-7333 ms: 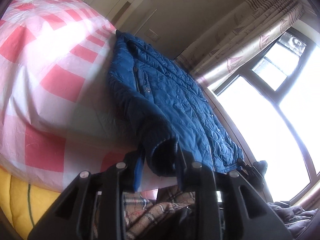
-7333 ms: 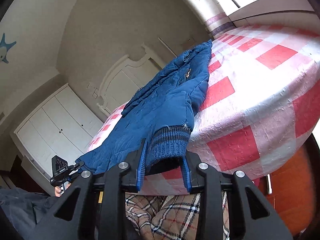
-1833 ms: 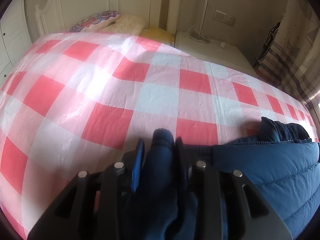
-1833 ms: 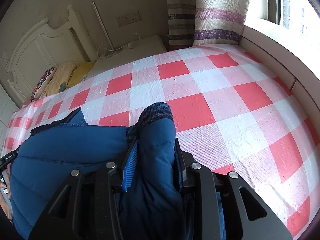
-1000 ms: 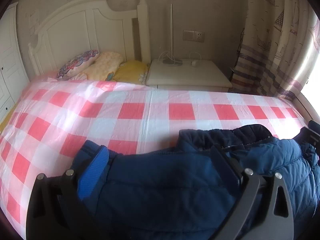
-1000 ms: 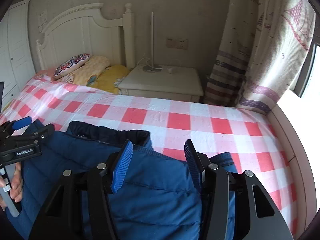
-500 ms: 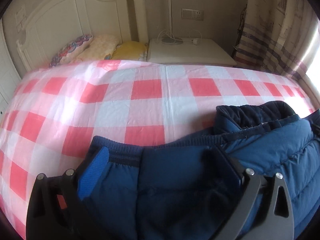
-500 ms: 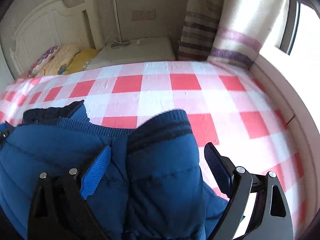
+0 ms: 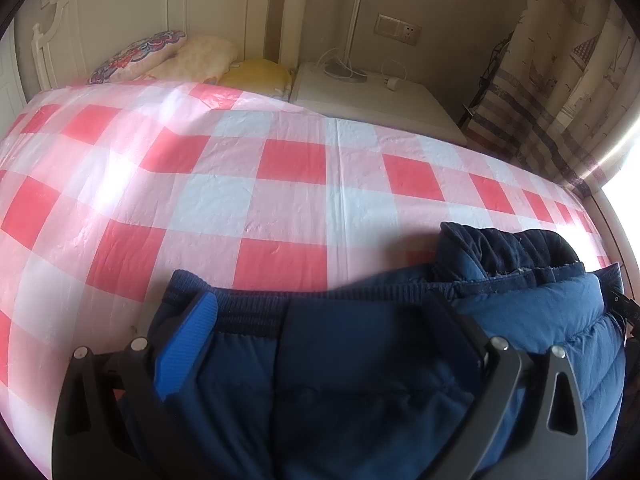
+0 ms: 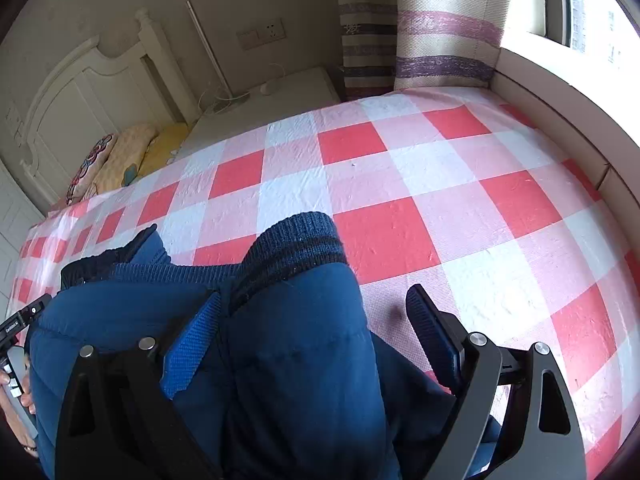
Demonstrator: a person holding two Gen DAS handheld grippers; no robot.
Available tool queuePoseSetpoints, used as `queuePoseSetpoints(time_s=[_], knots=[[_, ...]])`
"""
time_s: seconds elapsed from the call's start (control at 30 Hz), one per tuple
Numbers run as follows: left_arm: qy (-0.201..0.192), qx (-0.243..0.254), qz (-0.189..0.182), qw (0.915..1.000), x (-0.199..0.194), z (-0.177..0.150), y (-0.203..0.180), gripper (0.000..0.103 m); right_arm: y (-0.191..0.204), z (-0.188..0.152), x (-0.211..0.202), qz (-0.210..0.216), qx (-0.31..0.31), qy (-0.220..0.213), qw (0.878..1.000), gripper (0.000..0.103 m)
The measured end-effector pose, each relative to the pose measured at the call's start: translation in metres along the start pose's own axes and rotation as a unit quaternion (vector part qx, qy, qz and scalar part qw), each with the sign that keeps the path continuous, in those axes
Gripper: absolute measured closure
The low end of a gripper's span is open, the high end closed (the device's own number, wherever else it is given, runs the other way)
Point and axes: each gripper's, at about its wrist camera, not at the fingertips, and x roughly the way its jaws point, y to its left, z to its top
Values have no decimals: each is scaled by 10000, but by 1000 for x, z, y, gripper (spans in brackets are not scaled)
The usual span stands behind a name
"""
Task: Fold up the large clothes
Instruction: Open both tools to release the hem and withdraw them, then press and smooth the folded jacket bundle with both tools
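A blue quilted jacket (image 9: 360, 380) lies folded on the red-and-white checked bed cover (image 9: 280, 168). Its ribbed hem and dark collar (image 9: 504, 244) face the headboard. My left gripper (image 9: 320, 316) is open, jaws wide apart, straddling the jacket's left part. In the right wrist view the jacket (image 10: 288, 360) lies with a ribbed sleeve cuff (image 10: 296, 236) on top, pointing up the bed. My right gripper (image 10: 316, 316) is open too, its fingers on either side of that sleeve. The left gripper's tip (image 10: 24, 320) shows at the left edge.
Pillows (image 9: 160, 56) lie against the white headboard (image 9: 132, 8). A white nightstand (image 9: 360, 92) with cables stands beyond the bed. Striped curtains (image 10: 440, 28) and a bright window ledge (image 10: 560, 92) run along the right side. The checked cover (image 10: 440, 184) stretches ahead of the jacket.
Both grippers let go of the sleeve cuffs and opened wide. Since then they have dropped lower over the jacket, which now lies folded on the bed.
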Motion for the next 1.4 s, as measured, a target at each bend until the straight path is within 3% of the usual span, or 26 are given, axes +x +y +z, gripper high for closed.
queuePoseSetpoints(time_s=[0.13,0.2,0.3,0.33,0.4,0.43,0.47,0.5,0.57,0.67,0.77,1.03,1.1,1.17,1.2,1.23,1.3,1.4], knots=[[20,56,75,10000,1,0,-3,1,6,1,-43,-441,-127,-967,9943,25],[19,81,105,9999,0,0,-4,1,34,-1,-68,-255,-638,-1338,9886,25],[19,88,111,9999,0,0,-4,1,88,-3,-71,250,-1637,-920,9819,24],[21,93,116,9999,0,0,-4,1,103,-5,-63,201,-1943,-730,9780,22],[16,96,116,9999,0,0,-4,1,113,-9,-40,-289,-2196,-475,9740,22],[13,90,107,9999,-1,0,-4,2,104,-7,-21,-608,-2076,-193,9761,21],[9,82,85,9999,-1,0,-4,2,86,-4,-6,-433,-1704,106,9844,19],[6,79,77,9999,-1,0,-4,2,63,1,0,124,-1125,290,9931,19],[19,89,72,9999,-1,1,-4,2,39,1,-2,483,-608,278,9966,25],[21,94,73,9999,0,0,-3,2,44,-4,-4,308,-757,154,9965,25],[11,68,40,10000,0,1,-4,2,23,-1,-5,889,-216,79,9958,27],[28,55,41,10000,1,1,-4,2,-4,0,-5,1802,557,-33,9820,27],[91,74,60,9999,1,2,-4,2,-1,4,-5,1733,562,80,9832,27],[213,167,220,9994,-5,3,-9,2,23,10,-17,863,213,332,9955,24],[220,269,430,9985,-15,3,-14,2,41,11,-32,308,-41,232,9992,23],[77,356,601,9975,-30,0,-21,2,61,9,-51,181,-382,-24,9991,23],[-388,453,521,9969,-66,-8,-34,2,102,-4,-84,543,-1035,-459,9921,10],[-764,530,170,9955,-99,-27,-57,2,171,-40,-104,554,-2215,-479,9724,6]])
